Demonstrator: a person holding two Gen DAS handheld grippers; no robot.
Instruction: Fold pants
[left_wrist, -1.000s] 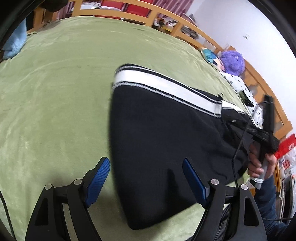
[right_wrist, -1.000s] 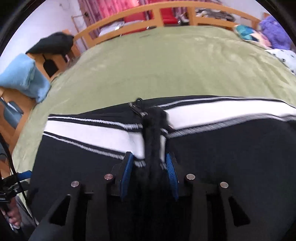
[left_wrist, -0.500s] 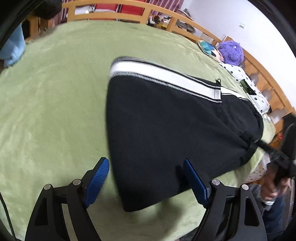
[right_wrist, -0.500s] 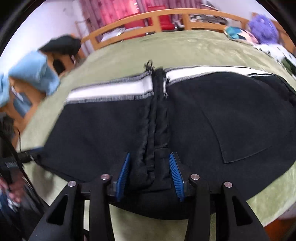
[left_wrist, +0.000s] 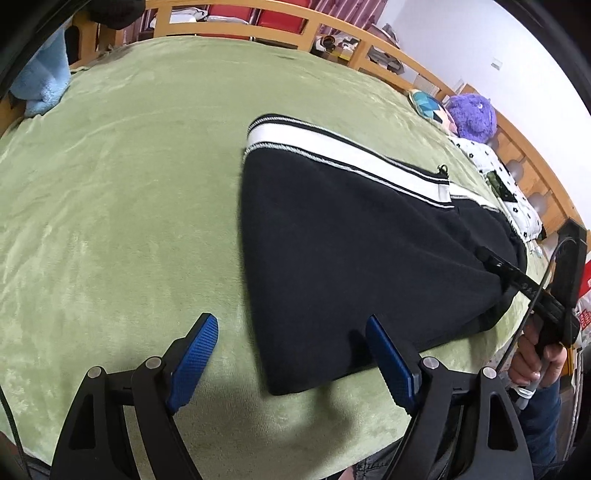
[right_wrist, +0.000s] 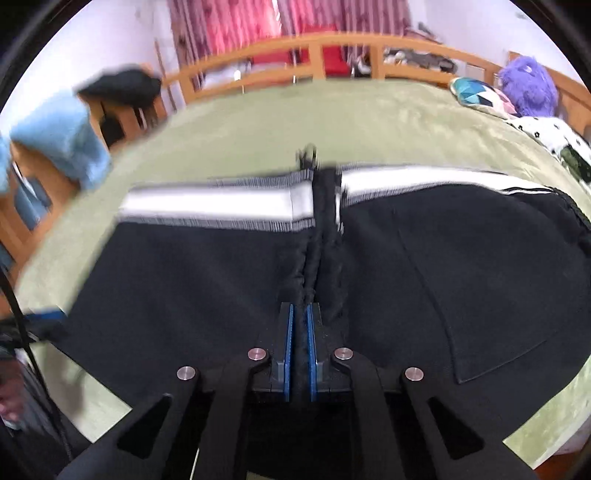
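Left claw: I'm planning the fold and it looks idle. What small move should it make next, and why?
Probably ease the left claw forward and shut it on the near corner of the pants. It is open and empty, with that corner lying between its pads on the green blanket, while the right claw is shut on the bunched middle seam.

A bed with a green blanket (left_wrist: 122, 177) fills the room, ringed by a wooden rail (left_wrist: 236, 20). White walls (left_wrist: 461, 33) rise behind; pink curtains (right_wrist: 236, 26) hang beyond the rail.
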